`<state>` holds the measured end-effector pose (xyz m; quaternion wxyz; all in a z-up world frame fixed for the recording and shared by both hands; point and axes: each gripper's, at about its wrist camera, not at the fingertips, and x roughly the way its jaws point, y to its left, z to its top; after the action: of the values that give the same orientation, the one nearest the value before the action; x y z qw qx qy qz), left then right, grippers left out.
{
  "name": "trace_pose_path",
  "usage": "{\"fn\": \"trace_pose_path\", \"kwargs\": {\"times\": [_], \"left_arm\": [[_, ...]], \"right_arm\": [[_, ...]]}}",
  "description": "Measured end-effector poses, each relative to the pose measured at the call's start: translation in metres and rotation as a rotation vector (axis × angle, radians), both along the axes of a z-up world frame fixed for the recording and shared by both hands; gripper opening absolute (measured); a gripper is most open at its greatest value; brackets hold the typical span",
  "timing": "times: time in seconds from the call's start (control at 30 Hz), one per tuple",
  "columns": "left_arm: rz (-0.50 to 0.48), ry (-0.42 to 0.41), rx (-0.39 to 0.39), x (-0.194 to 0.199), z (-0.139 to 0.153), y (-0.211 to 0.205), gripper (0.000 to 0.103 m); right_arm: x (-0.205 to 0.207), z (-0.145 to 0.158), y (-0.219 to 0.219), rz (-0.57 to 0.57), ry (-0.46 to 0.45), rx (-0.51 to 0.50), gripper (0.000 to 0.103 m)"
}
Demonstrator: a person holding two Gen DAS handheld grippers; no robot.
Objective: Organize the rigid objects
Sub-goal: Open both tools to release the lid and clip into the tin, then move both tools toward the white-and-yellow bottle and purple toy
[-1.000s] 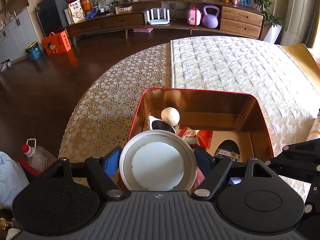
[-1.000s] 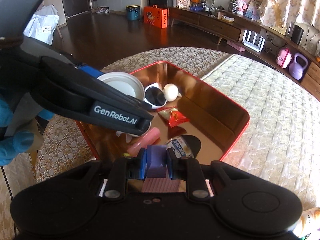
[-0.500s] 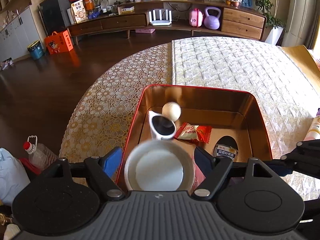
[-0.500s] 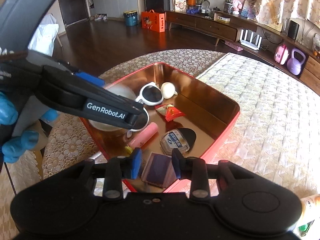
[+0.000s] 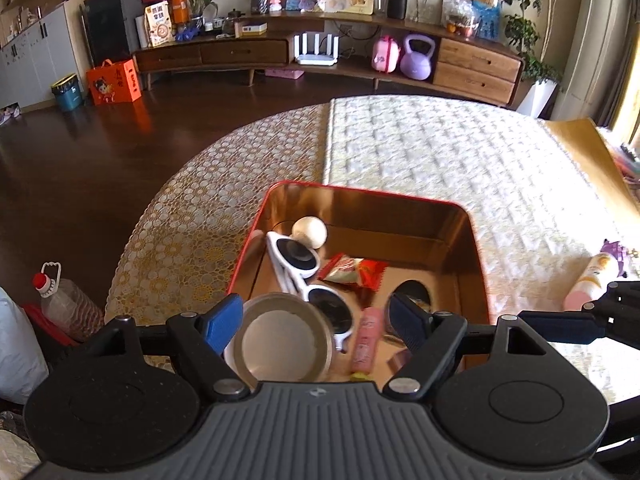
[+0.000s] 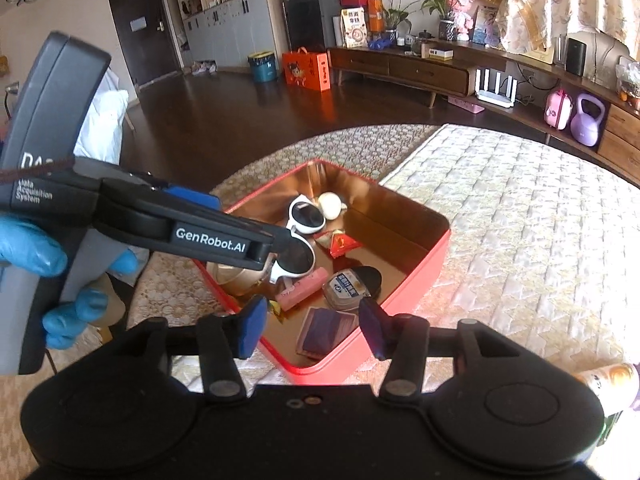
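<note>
A red tin box (image 5: pixel 478 248) with a gold inside (image 6: pixel 434 248) sits on the bed. In it lie white sunglasses (image 5: pixel 296 258) (image 6: pixel 306 216), a white ball (image 5: pixel 310 230), a red snack packet (image 5: pixel 354 272), a pink tube (image 5: pixel 366 338), a round tin (image 6: pixel 346 288), a purple card (image 6: pixel 328 330) and a metal bowl (image 5: pixel 284 346). My left gripper (image 5: pixel 316 326) is open above the box's near left corner, the bowl free below it. My right gripper (image 6: pixel 312 326) is open above the box's near edge, over the purple card.
A pink and yellow bottle (image 5: pixel 590 280) (image 6: pixel 610 380) lies on the bed right of the box. The quilted cover (image 5: pixel 440 152) stretches beyond it. A lace cloth (image 5: pixel 192 232) covers the bed's left end, with a plastic jug (image 5: pixel 64 304) on the floor beside it.
The left gripper opened and let the bowl drop into the box. The right gripper opened and released the purple card into the box. Both grippers rose and drew back.
</note>
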<state>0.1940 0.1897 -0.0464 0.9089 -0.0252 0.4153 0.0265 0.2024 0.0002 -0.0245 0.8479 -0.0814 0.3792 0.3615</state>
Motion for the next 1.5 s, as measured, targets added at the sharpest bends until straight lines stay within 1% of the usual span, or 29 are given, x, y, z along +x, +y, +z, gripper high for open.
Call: {"fn": "trace_pose_path", "kwargs": {"times": [0.17, 0.3, 0.4, 0.47, 0.53, 0.57, 0.6, 0.73, 0.77, 0.83, 0.97, 1.2, 1.33, 1.5], "left_arm": [[-0.018, -0.037, -0.015, -0.01, 0.013, -0.013, 0.08], [-0.034, -0.064, -0.036, -0.017, 0.021, -0.025, 0.08], [-0.054, -0.071, -0.054, -0.022, 0.024, -0.036, 0.08], [-0.068, -0.07, -0.067, -0.025, 0.024, -0.043, 0.08], [-0.078, -0.068, -0.081, -0.027, 0.024, -0.051, 0.081], [-0.081, -0.067, -0.086, -0.028, 0.024, -0.054, 0.083], [-0.084, -0.068, -0.09, -0.028, 0.024, -0.058, 0.084], [-0.109, -0.069, -0.102, -0.03, 0.025, -0.076, 0.084], [-0.117, -0.071, -0.102, -0.03, 0.025, -0.08, 0.084], [-0.135, -0.074, -0.091, -0.03, 0.026, -0.092, 0.084], [-0.185, -0.088, -0.074, -0.03, 0.025, -0.116, 0.085], [-0.253, -0.084, -0.092, -0.026, 0.019, -0.157, 0.085], [-0.289, -0.065, -0.102, -0.02, 0.015, -0.178, 0.085], [-0.351, -0.063, -0.082, -0.013, 0.013, -0.204, 0.085]], "right_arm": [[-0.009, 0.012, -0.023, -0.024, -0.006, 0.024, 0.062], [-0.013, 0.017, -0.046, -0.061, 0.001, 0.031, 0.065], [-0.016, 0.019, -0.065, -0.095, 0.002, 0.032, 0.07], [-0.019, 0.021, -0.078, -0.117, -0.001, 0.036, 0.077], [-0.022, 0.023, -0.091, -0.134, -0.006, 0.041, 0.081], [-0.024, 0.024, -0.097, -0.141, -0.007, 0.042, 0.084], [-0.025, 0.024, -0.104, -0.149, -0.01, 0.043, 0.085], [-0.028, 0.025, -0.13, -0.186, -0.015, 0.046, 0.094], [-0.029, 0.025, -0.136, -0.196, -0.015, 0.048, 0.098], [-0.03, 0.025, -0.148, -0.22, -0.021, 0.05, 0.101], [-0.029, 0.024, -0.17, -0.258, -0.025, 0.048, 0.102], [-0.024, 0.021, -0.21, -0.339, -0.02, 0.042, 0.102], [-0.016, 0.02, -0.234, -0.392, -0.01, 0.041, 0.102], [0.0, 0.015, -0.254, -0.448, 0.008, 0.041, 0.102]]}}
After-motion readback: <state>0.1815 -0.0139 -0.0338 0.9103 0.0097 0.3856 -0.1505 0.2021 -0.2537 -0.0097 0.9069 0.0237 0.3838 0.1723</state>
